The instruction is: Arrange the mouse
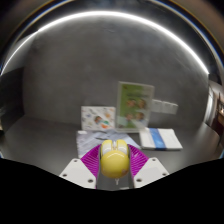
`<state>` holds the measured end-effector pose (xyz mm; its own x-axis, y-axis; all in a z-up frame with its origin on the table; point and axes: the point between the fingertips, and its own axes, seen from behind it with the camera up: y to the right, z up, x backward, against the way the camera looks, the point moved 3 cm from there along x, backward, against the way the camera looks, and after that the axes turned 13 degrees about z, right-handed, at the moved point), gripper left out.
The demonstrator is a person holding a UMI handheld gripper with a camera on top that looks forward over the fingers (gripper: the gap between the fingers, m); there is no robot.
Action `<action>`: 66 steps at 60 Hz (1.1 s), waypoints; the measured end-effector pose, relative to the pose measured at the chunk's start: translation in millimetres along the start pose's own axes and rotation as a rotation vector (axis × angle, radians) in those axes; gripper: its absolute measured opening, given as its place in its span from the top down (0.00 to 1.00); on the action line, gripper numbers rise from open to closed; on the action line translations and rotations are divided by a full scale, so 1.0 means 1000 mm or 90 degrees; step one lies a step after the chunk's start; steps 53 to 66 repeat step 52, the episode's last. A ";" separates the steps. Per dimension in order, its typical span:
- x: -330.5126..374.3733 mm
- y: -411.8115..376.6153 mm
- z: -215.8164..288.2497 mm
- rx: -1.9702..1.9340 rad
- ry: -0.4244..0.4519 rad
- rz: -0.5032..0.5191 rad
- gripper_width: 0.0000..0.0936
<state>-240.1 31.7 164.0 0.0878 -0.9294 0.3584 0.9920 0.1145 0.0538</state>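
Observation:
A yellow mouse [113, 158] sits between my gripper's [113, 163] two fingers, whose magenta pads [92, 160] press against both of its sides. The mouse is held above the dark table surface [50, 135]. Its front end points away from me, toward the papers beyond the fingers.
Just beyond the fingers lie a small white card with coloured marks [98, 118], an upright green-and-white booklet [134, 104], and a white-and-blue pad [160, 138] to the right. A dark curved wall rises behind the table.

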 end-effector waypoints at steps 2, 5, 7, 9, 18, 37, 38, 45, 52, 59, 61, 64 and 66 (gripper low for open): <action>0.007 0.026 -0.018 -0.012 -0.017 -0.020 0.61; 0.011 0.057 -0.051 -0.035 -0.048 -0.028 0.61; 0.012 0.071 -0.077 -0.050 -0.073 -0.026 0.61; 0.012 0.080 -0.100 -0.066 -0.097 -0.021 0.61; 0.002 0.091 -0.167 -0.091 -0.154 0.030 0.61; 0.021 0.095 -0.165 -0.081 -0.140 0.121 0.10; 0.027 0.095 -0.164 -0.084 -0.136 0.127 0.10; 0.076 0.102 -0.167 -0.108 -0.118 0.150 0.10; 0.130 0.126 -0.186 -0.119 -0.116 0.125 0.10; 0.130 0.126 -0.186 -0.119 -0.116 0.125 0.10; 0.130 0.126 -0.186 -0.119 -0.116 0.125 0.10; 0.130 0.126 -0.186 -0.119 -0.116 0.125 0.10; 0.130 0.126 -0.186 -0.119 -0.116 0.125 0.10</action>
